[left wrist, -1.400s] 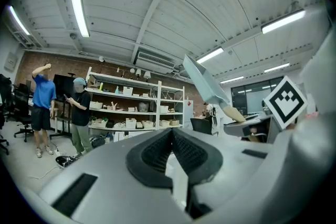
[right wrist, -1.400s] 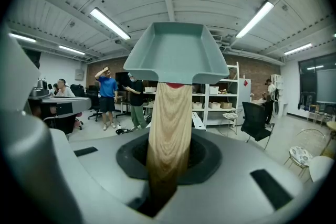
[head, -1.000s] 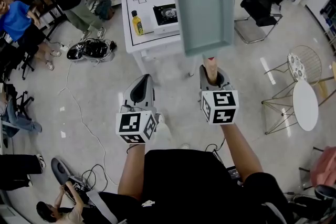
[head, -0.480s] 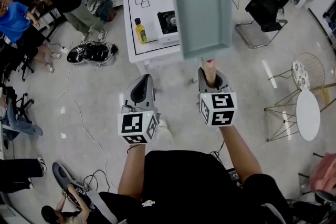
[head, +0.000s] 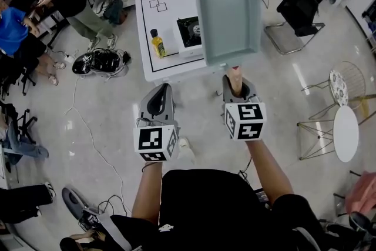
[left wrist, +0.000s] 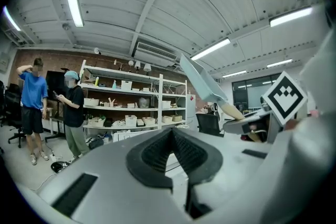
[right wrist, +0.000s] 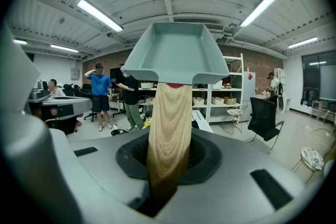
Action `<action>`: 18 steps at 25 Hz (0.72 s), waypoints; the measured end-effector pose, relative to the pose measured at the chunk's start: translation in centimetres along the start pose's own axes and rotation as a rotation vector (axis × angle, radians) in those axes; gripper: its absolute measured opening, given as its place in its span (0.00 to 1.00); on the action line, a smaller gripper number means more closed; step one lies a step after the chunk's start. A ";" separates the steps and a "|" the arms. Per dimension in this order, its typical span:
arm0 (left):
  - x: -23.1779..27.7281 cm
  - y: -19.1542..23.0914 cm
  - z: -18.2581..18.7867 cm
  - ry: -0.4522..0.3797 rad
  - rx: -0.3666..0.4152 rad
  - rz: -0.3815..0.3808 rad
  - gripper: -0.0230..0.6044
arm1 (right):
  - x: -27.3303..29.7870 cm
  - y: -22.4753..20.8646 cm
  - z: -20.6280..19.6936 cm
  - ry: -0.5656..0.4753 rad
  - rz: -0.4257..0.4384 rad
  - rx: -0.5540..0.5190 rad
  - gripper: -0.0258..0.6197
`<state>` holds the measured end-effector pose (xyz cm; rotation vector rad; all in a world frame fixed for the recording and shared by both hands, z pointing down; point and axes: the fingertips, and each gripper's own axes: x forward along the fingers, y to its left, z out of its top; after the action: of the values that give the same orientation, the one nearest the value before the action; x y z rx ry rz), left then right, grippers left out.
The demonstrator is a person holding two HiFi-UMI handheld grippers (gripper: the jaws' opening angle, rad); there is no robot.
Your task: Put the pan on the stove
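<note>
Teal pan (head: 229,14) by handle (right wrist: 169,128) in right tongs (head: 237,78), open floor (head: 117,120) before table (head: 161,66) edge; left tongs (head: 158,91) clenched, empty.

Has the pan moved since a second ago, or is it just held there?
Yes. The pan has been carried forward toward the white table: in the head view it now covers more of the table and part of the stove.

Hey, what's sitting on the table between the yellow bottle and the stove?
Nothing. In the head view, only bare white tabletop separates the yellow bottle from the stove.
</note>
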<state>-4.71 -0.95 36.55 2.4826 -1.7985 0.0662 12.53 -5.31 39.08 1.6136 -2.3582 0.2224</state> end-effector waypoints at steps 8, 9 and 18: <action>4.6 3.8 -0.1 0.018 -0.006 -0.025 0.05 | 5.5 0.1 1.0 0.030 -0.017 0.013 0.12; 5.1 4.3 -0.2 0.019 -0.008 -0.028 0.05 | 6.2 0.2 1.1 0.033 -0.020 0.012 0.12; 9.9 8.0 -0.1 0.036 -0.015 -0.067 0.05 | 11.2 0.6 2.4 0.064 -0.042 0.014 0.12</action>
<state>-9.20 -12.76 37.67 2.5115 -1.6948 0.0925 7.79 -15.73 40.30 1.6356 -2.2783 0.2784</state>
